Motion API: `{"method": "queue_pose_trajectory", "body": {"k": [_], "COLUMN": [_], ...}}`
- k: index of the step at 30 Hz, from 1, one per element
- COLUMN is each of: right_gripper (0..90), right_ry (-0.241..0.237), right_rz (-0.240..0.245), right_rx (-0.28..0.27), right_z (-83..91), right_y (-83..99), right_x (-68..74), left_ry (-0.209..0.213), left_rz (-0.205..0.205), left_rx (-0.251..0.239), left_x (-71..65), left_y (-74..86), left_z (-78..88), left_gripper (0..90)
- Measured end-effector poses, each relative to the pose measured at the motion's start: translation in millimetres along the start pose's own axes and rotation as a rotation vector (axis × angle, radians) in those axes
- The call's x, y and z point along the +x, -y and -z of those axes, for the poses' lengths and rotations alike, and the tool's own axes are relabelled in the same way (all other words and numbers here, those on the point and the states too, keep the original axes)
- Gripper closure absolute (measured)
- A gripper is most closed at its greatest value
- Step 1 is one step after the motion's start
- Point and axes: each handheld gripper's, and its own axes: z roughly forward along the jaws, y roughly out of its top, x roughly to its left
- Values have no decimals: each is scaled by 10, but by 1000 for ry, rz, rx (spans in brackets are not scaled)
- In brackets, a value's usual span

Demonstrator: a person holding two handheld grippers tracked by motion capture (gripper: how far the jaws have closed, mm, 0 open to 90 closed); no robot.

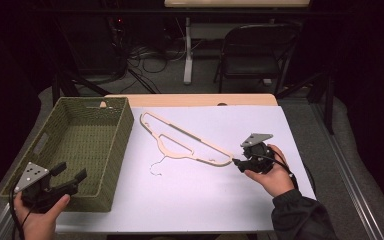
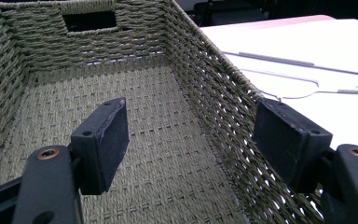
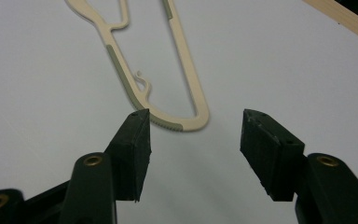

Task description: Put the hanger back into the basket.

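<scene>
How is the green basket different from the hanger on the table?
The basket is woven, dull green and deep, with tall walls; the hanger is smooth, cream-coloured and lies flat. The basket sits at the table's left side by the left gripper; the hanger lies in the middle, its end just ahead of the open right gripper. Both rest on the white tabletop.

One woven basket (image 1: 70,150), left of frame, standing on the counter (image 1: 205,200). One cream clothes hanger (image 1: 190,142), centre of frame, lying flat on the counter's white surface. Two hand-held grippers: the left hand-held gripper (image 1: 70,172) at lower left, the right hand-held gripper (image 1: 237,162) at right of centre. One folding chair (image 1: 257,50), upper right, behind the counter.
</scene>
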Motion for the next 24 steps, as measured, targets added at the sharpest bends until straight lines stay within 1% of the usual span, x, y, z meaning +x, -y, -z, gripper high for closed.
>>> {"method": "queue_pose_trajectory", "body": {"k": [1, 2, 3, 4, 6, 7, 8, 9, 10, 11, 12, 13, 14, 15, 17, 18, 19, 20, 21, 22, 23, 24], "right_gripper": [432, 432, 432, 433, 436, 437, 437, 437, 437, 437, 436, 435, 433, 431, 425, 425, 425, 425, 440, 457, 457, 467], "right_ry": [-12, -13, -26, -32, -37, -48, -69, -66, -73, -73, -86, -91, -98, -100, -106, -107, -108, -108, -114, -120, -120, -127], "right_rz": [10, 16, 22, 24, 33, 40, 56, 64, 71, 71, 77, 87, 97, 114, 118, 142, 141, 141, 172, 178, 178, 186], "right_rx": [8, 27, 17, 20, 14, 29, 71, 62, 73, 73, 93, 87, 98, 128, 138, 163, 129, 129, 164, 180, 180, 191], "right_z": [-17, -14, -33, -46, -66, -78, -90, -113, -128, -128, -152, -182, -197, -193, -214, -252, -292, -292, -343, -363, -363, -393], "right_y": [-79, -113, -149, -186, -219, -263, -333, -349, -381, -381, -423, -446, -471, -500, -531, -588, -594, -594, -658, -678, -678, -701], "right_x": [-5, -6, -9, -7, -7, -4, -4, 0, 1, 1, 2, 5, 12, 12, 24, 43, 59, 59, 85, 99, 99, 118], "left_ry": [1, 1, 1, 1, 2, 2, 3, 3, 4, 4, 4, 5, 5, 5, 5, 6, 6, 7, 8, 8, 8, 9], "left_rz": [0, -1, 0, 0, 1, 1, 0, -2, -3, -3, -2, -1, 0, 0, -1, 0, -1, -1, -1, -1, -1, -1], "left_rx": [1, 1, 1, 1, 1, 3, 4, 4, 5, 5, 5, 4, 4, 4, 5, 4, 7, 8, 9, 10, 10, 10], "left_x": [-1, -2, -2, -2, -1, -2, -3, -5, -5, -5, -5, -4, -2, -2, -1, -2, -1, -2, -3, -3, -3, -3], "left_y": [-2, -4, -4, -4, -4, -5, -4, -3, -3, -3, -2, -2, -1, -1, -2, -2, -2, -2, -2, -1, -1, -1], "left_z": [1, 2, 3, 3, 1, 1, 0, -2, -3, -3, -4, -5, -4, -4, -4, -5, -5, -7, -9, -11, -11, -12], "left_gripper": [268, 268, 269, 269, 269, 269, 269, 269, 269, 269, 269, 269, 270, 270, 270, 271, 271, 271, 271, 271, 271, 271]}}
